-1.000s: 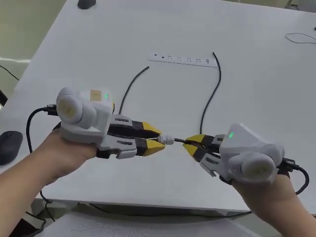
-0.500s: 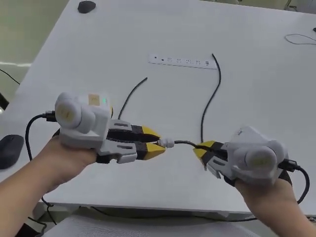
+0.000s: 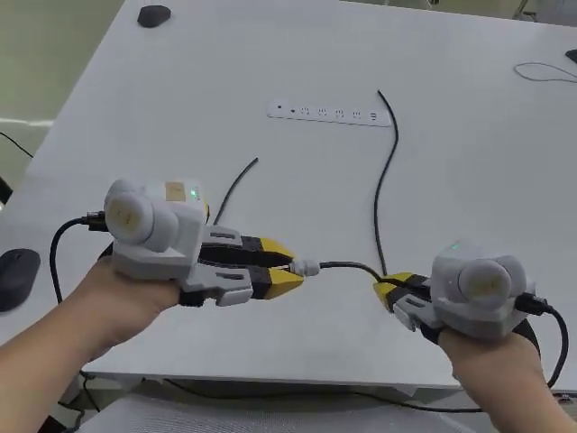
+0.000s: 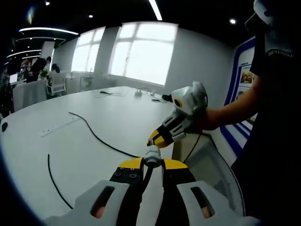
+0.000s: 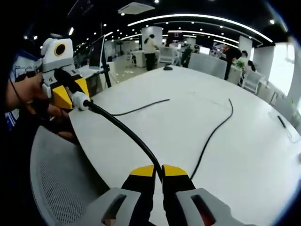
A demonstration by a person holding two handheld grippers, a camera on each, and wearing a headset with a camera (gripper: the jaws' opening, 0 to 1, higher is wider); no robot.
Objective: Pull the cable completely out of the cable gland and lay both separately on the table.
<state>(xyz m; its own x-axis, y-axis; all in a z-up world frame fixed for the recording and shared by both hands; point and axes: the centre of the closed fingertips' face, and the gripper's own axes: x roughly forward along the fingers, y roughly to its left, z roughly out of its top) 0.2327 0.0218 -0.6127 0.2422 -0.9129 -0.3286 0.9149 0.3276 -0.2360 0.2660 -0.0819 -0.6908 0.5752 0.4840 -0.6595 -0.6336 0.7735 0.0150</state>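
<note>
**Wider apart, not yet free**

Rightward and toward the desk's (image 3: 180,90) near edge, the right gripper (image 3: 382,289) has drawn off from the left gripper (image 3: 290,271) in the head view. That bares more cable (image 3: 347,265), and the cable's tail (image 3: 236,185) has crept in behind the left gripper.

Left gripper view: its jaws are closed on the white gland (image 4: 152,154), held above the near edge.

Right gripper view: its jaws pinch the cable, which runs back to the gland.

Best to pull straight along the gland's axis and hold the gland still. Bare desk lies to the right, and the power strip (image 3: 330,114) sits well clear.
</note>
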